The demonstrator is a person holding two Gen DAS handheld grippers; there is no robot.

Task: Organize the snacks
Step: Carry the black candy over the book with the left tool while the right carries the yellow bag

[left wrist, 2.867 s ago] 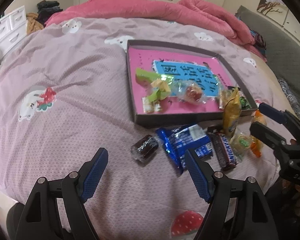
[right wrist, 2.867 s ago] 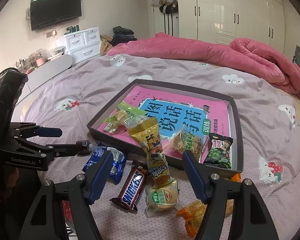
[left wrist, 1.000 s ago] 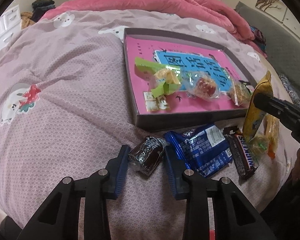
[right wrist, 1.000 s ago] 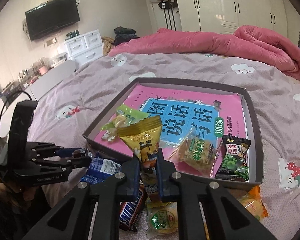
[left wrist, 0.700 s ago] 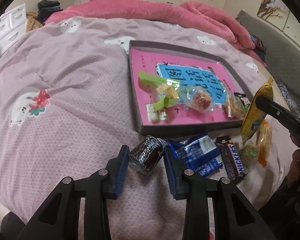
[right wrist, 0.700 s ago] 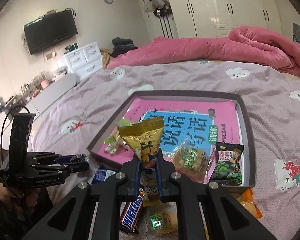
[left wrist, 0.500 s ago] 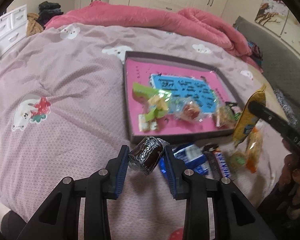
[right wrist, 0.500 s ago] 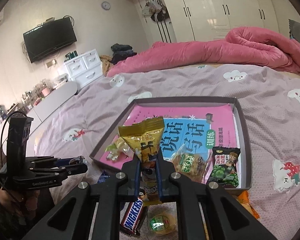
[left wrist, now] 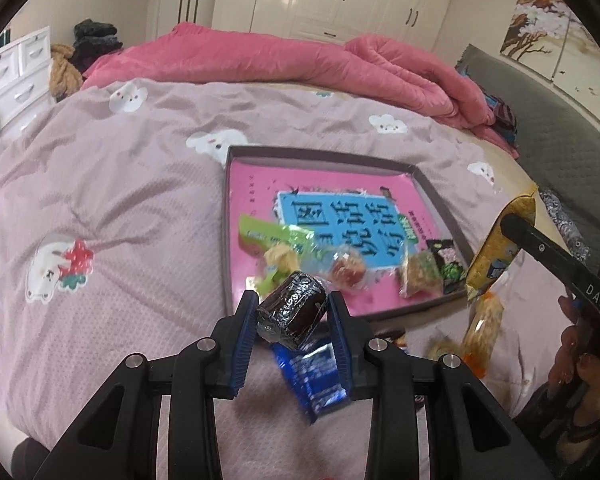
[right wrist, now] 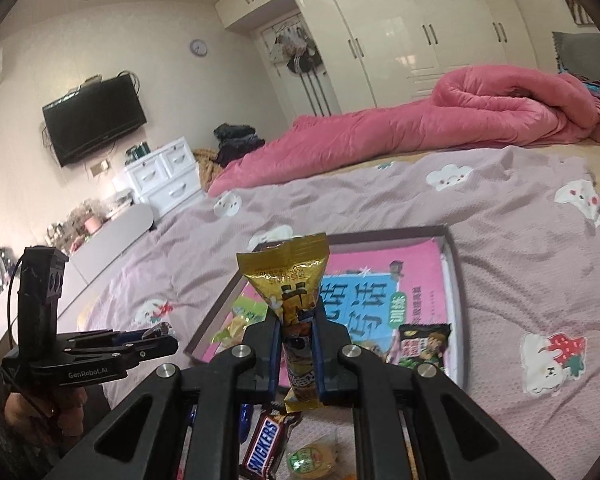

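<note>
Left wrist view: the left hand-held gripper [left wrist: 293,322] has lifted a round dark foil-wrapped cake [left wrist: 293,312] off the bed, clamped between its pads. The right hand-held gripper [right wrist: 296,350] has likewise raised a pinched gold snack packet [right wrist: 290,280]. Both now hang near the grey pink-lined box [left wrist: 340,157], probably ready for dropping in.

You have a dark, foil-wrapped round cake [left wrist: 292,312] pinched in your left jaws, lifted above the bed. Your right jaws clamp a tall gold snack packet [right wrist: 290,280], standing upright. The shallow grey tray [left wrist: 320,156] with its pink lining already holds several green and clear packets [left wrist: 284,240]. A blue packet [left wrist: 312,372] and a Snickers bar [right wrist: 262,448] lie on the bedspread beside it.
</note>
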